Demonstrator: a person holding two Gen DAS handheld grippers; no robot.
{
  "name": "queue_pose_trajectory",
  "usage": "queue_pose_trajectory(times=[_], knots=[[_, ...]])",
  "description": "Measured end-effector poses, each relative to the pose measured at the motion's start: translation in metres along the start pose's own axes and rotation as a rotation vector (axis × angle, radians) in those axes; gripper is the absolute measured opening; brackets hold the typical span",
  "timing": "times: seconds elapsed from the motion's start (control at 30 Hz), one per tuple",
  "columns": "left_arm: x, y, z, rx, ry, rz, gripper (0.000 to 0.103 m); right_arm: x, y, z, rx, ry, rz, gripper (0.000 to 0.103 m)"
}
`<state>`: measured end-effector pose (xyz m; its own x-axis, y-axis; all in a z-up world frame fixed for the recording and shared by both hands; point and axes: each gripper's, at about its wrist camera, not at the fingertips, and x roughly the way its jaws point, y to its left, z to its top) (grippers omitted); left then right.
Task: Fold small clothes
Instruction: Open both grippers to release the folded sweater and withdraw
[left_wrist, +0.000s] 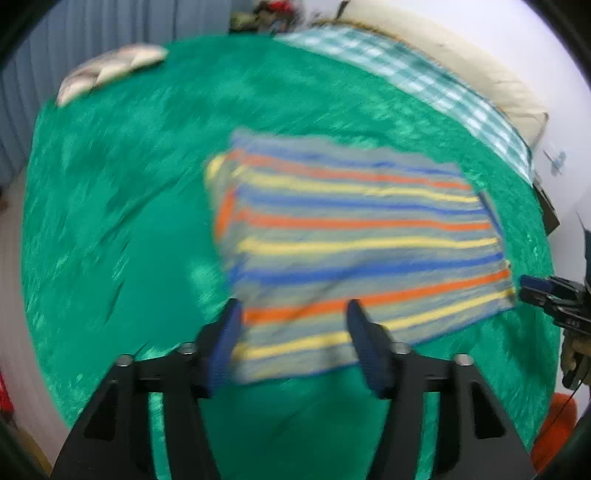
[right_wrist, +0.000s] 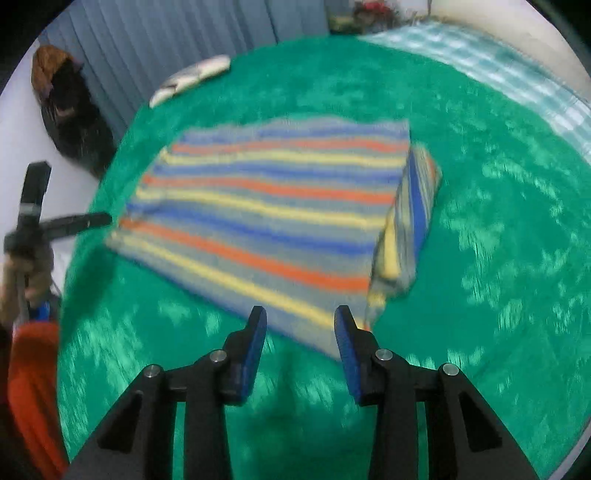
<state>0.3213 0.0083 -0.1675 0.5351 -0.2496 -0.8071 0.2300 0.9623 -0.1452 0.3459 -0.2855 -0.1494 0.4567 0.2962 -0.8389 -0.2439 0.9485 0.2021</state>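
Note:
A small striped garment (left_wrist: 351, 236) in blue, orange, yellow and grey lies flat on a green fuzzy blanket (left_wrist: 122, 206). One side is folded over into a narrow strip (right_wrist: 410, 221). My left gripper (left_wrist: 293, 317) is open and empty, just above the garment's near edge. My right gripper (right_wrist: 300, 325) is open and empty, above the near edge by the folded strip. The garment (right_wrist: 266, 206) fills the middle of the right wrist view. The right gripper shows at the left wrist view's right edge (left_wrist: 543, 291); the left gripper shows at the right wrist view's left edge (right_wrist: 74, 221). Both views are motion-blurred.
A pale folded cloth (left_wrist: 110, 70) lies at the blanket's far left. A teal checked sheet (left_wrist: 424, 77) and a cream pillow (left_wrist: 480, 70) run along the far right. A dark bag (right_wrist: 70, 110) sits by the wall. An orange object (right_wrist: 33, 387) is at lower left.

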Motion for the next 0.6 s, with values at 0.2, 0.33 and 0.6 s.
queue_pose_trajectory(times=[0.2, 0.33, 0.6], knots=[[0.054, -0.015, -0.018, 0.013, 0.146, 0.117, 0.07, 0.034, -0.026, -0.031, 0.138, 0.059, -0.01, 0.027], [0.009, -0.03, -0.054, 0.043, 0.091, 0.123, 0.08, -0.002, -0.036, -0.06, 0.265, 0.065, -0.05, 0.029], [-0.008, -0.074, -0.114, 0.068, 0.046, 0.152, 0.093, -0.045, 0.027, -0.087, 0.235, -0.084, -0.222, 0.053]])
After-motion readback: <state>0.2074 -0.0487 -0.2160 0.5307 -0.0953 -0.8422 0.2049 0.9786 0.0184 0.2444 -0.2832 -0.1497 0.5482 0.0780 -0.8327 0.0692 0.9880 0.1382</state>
